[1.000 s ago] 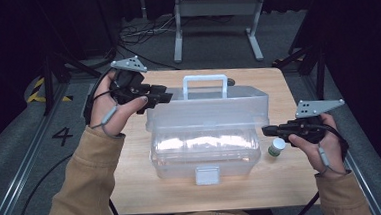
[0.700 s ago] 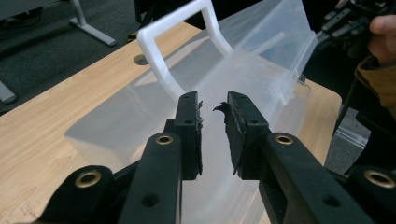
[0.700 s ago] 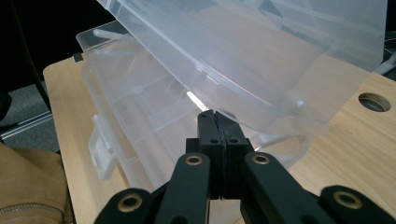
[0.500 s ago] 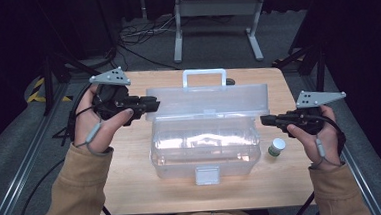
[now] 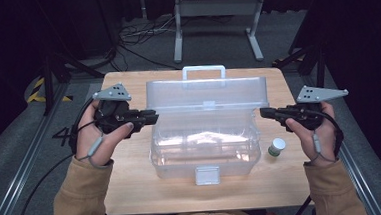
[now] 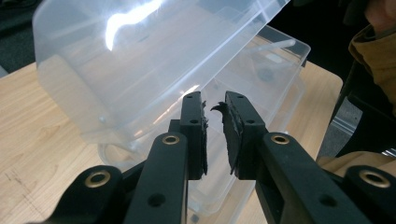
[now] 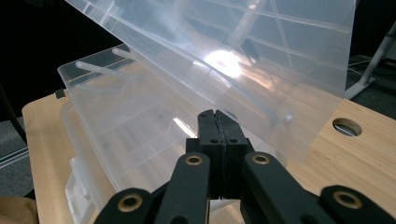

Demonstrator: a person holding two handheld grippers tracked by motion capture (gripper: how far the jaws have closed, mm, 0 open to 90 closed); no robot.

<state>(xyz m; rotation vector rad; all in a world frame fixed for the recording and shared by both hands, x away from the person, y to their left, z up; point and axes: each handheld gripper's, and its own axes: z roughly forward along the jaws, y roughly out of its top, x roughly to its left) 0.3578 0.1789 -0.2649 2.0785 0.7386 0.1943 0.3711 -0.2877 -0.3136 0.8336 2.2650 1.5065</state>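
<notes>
With the clear plastic box [image 5: 206,146] mid-table and its lid [image 5: 206,94] raised, you hold the left gripper [image 5: 151,117], jaws just narrowed to an empty gap, at its left and the right gripper [image 5: 265,113], jaws shut empty, at its right; next, steady the lid.

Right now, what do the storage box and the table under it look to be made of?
The storage box looks like clear, glossy plastic: the tabletop shows through its walls and its raised lid throws bright glare. The table looks like pale wood or wood veneer with a matte finish, given its visible grain.
</notes>
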